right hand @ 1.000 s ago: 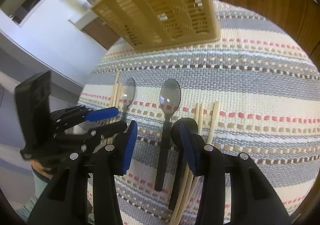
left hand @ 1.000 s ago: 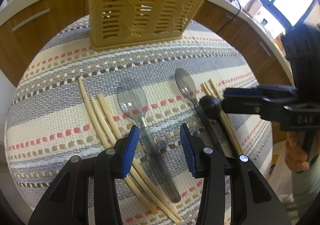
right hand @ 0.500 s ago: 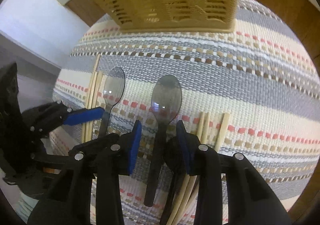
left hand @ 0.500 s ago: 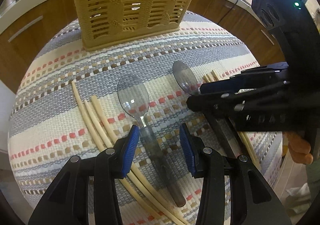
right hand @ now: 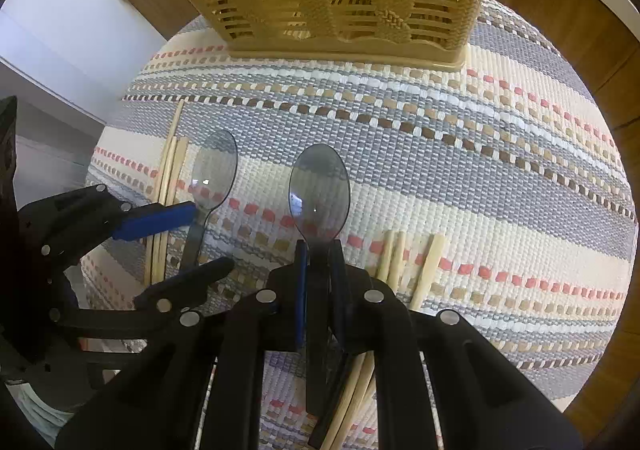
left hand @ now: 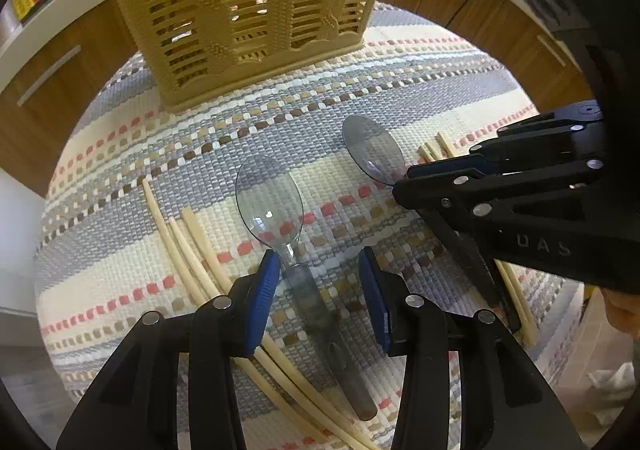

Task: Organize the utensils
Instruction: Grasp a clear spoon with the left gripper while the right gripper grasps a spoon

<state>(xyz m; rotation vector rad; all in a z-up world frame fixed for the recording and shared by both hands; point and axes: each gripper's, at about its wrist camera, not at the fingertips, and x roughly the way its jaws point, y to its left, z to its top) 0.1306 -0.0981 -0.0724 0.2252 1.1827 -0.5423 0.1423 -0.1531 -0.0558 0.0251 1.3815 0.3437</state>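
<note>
We see two smoky, translucent plastic spoons lying bowl-up on the striped woven mat [left hand: 120, 278], near the tan slatted basket [left hand: 248, 1]. Our right gripper [right hand: 318, 250] is clenched on the neck of the darker spoon [right hand: 319, 193]. Our left gripper [left hand: 318, 278] stands spread wide astride the paler spoon [left hand: 269, 205], whose handle crosses pale wooden chopsticks [left hand: 188, 246].

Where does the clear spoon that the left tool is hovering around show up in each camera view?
Left wrist view: clear spoon at centre, handle running between the open left tool fingers.
Right wrist view: same spoon at left, bowl beside the chopsticks.
Shared landmark: yellow basket at top of both.
</note>
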